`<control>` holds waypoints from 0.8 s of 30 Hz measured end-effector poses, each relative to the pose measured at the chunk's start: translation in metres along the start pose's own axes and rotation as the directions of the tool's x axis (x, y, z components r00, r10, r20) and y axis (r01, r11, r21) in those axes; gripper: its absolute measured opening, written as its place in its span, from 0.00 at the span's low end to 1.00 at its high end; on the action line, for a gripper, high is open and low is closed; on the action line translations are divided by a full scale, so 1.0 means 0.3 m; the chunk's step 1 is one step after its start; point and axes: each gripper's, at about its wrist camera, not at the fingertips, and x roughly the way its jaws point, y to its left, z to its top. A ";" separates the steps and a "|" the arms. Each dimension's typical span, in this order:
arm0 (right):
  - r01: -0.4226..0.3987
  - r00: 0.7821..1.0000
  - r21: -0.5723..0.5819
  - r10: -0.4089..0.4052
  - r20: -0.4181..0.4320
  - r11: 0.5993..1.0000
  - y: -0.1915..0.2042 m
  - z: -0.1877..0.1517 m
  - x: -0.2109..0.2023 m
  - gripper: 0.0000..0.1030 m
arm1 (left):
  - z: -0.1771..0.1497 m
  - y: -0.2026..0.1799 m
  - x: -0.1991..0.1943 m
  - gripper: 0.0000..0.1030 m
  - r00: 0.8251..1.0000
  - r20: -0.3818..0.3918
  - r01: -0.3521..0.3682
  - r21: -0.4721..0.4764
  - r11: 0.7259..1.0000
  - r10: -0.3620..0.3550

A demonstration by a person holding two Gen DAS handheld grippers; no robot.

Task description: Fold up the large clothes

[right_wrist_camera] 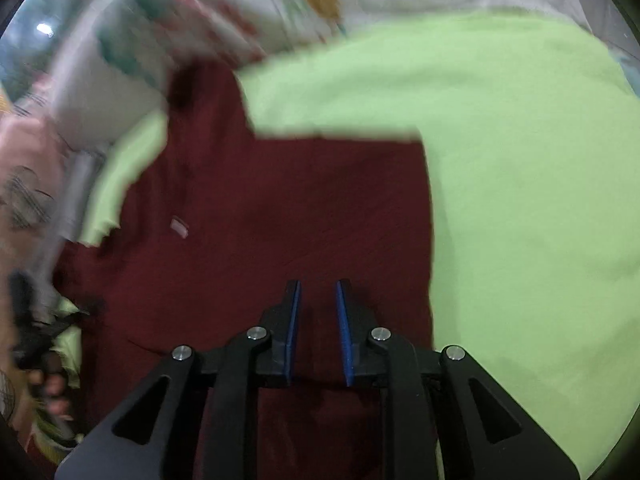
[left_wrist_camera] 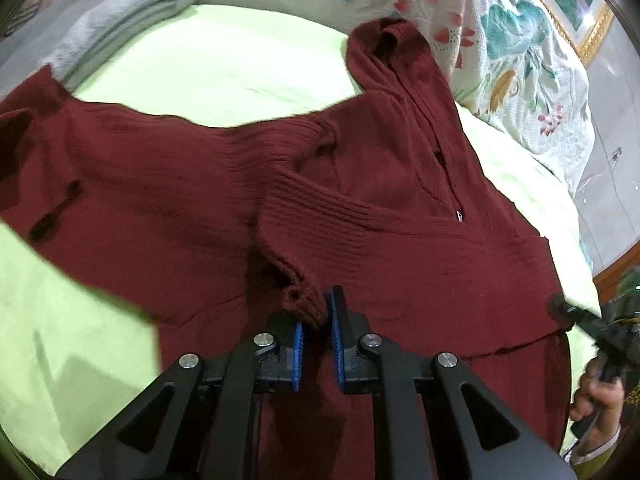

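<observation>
A dark red knit sweater (left_wrist_camera: 160,184) lies spread on a light green sheet (left_wrist_camera: 224,52), with one sleeve folded across its body. That sleeve's ribbed cuff (left_wrist_camera: 304,300) sits between the blue pads of my left gripper (left_wrist_camera: 316,305). The jaws stand slightly apart and the cuff looks loose, not pinched. In the right wrist view the sweater (right_wrist_camera: 280,208) is blurred, a small white label (right_wrist_camera: 179,227) showing on it. My right gripper (right_wrist_camera: 318,284) hovers over its body near the straight right edge, jaws a little apart with nothing between them. It also shows as the right gripper (left_wrist_camera: 576,316) at the hem.
A folded grey garment (left_wrist_camera: 120,12) lies at the far left of the bed. A floral quilt (left_wrist_camera: 500,28) is bunched along the far right side. A hand (left_wrist_camera: 596,396) holds the other gripper. Bare green sheet (right_wrist_camera: 520,160) stretches to the right of the sweater.
</observation>
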 end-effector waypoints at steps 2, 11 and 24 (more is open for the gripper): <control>-0.029 0.999 0.053 0.027 0.023 0.998 -0.028 -0.018 -0.011 0.18 | -0.008 0.037 -0.056 0.15 0.999 0.025 -0.027 -0.003 1.000 0.027; -0.107 0.993 0.016 0.107 0.043 0.994 0.092 -0.128 -0.125 0.39 | 0.069 0.380 -0.272 0.57 0.980 0.106 -0.148 -0.189 0.971 0.170; -0.166 0.986 0.009 0.166 -0.029 0.986 0.169 -0.200 -0.095 0.39 | 0.239 0.570 -0.110 0.35 0.983 0.050 -0.158 -0.287 0.945 0.179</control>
